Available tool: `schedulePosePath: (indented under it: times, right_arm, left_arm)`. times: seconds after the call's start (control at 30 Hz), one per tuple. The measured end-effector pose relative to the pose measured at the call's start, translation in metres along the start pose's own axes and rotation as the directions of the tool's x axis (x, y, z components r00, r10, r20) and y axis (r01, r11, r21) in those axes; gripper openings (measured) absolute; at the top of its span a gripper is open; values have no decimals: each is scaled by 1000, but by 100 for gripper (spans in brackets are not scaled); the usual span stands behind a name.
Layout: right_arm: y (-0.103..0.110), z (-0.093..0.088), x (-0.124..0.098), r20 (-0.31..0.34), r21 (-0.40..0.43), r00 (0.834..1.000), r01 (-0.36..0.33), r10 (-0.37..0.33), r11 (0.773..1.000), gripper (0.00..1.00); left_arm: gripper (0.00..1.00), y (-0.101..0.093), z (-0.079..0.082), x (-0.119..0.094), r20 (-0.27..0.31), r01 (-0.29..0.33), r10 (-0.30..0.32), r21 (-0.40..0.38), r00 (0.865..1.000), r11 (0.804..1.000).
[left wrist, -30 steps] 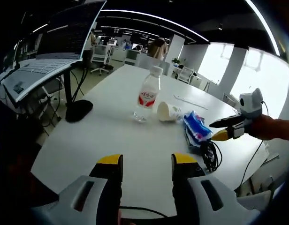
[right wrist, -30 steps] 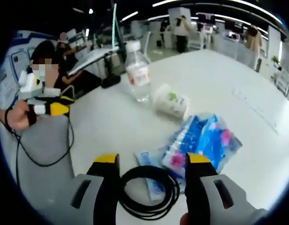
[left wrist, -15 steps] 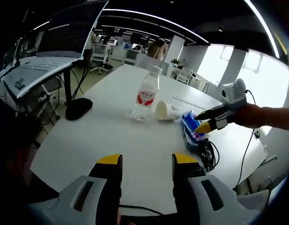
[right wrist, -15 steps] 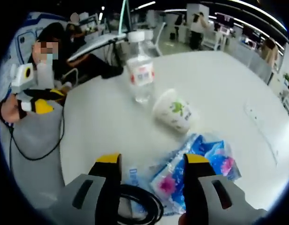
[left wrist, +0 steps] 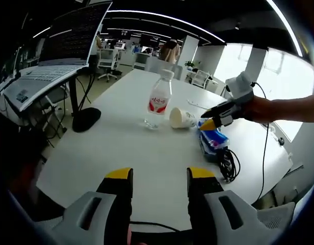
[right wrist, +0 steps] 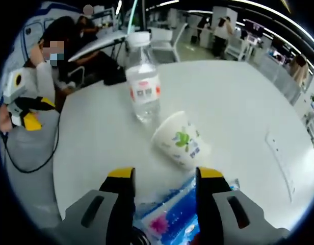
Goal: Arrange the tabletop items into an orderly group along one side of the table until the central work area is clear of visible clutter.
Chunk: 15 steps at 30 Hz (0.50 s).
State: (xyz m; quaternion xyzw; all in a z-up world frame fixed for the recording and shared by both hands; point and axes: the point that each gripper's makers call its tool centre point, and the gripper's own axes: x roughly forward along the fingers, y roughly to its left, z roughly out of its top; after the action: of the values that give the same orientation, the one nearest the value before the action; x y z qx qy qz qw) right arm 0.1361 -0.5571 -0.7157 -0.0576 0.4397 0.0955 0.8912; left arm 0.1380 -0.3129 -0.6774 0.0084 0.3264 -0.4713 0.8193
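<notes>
Right gripper view has the right tool (right wrist: pixel 159 176) spread and empty above the blue packet (right wrist: pixel 169 217), with the tipped paper cup (right wrist: pixel 180 140) just ahead and the water bottle (right wrist: pixel 141 89) beyond. Pushing forward could roll the cup into the bottle. The left tool (left wrist: pixel 159 176) hangs open, well short.

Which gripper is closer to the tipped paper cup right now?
Right. The right gripper hovers just beside the paper cup; the left gripper hangs back across bare table.

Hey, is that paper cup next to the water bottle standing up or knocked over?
Knocked over. The paper cup lies on its side on the white table, its open mouth facing sideways, beside the upright water bottle.
</notes>
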Motion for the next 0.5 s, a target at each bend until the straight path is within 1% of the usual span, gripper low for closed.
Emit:
schedulePosePath:
  times: [0.1, 0.2, 0.3, 0.33, 0.43, 0.5]
  right_arm:
    - [-6, 4, 4, -23, -51, 1000, 12, -14, 999, 45]
    - [-13, 7, 11, -34, -72, 999, 8, -11, 997, 46]
    - [-17, 9, 17, -63, -145, 998, 6, -16, 989, 47]
    - [-16, 11, 19, -67, -161, 998, 0, -11, 987, 48]
    - [-18, 13, 28, -73, -163, 997, -12, 0, 987, 53]
    - [-18, 13, 32, -94, -199, 996, -18, -1, 980, 54]
  left_arm:
    - [41, -1, -2, 0, -1, 1, -1, -15, 1000, 1000]
    - [41, -4, -3, 0, -2, 7, -7, -21, 1000, 1000]
    - [41, -5, -5, -1, -7, 11, -11, -22, 1000, 1000]
    - [41, -5, -6, -1, -8, 12, -12, -22, 1000, 1000]
    - [41, -6, -8, 0, -16, 18, -18, -24, 1000, 1000]
    - [41, -7, -10, 0, -20, 21, -21, -27, 1000, 999]
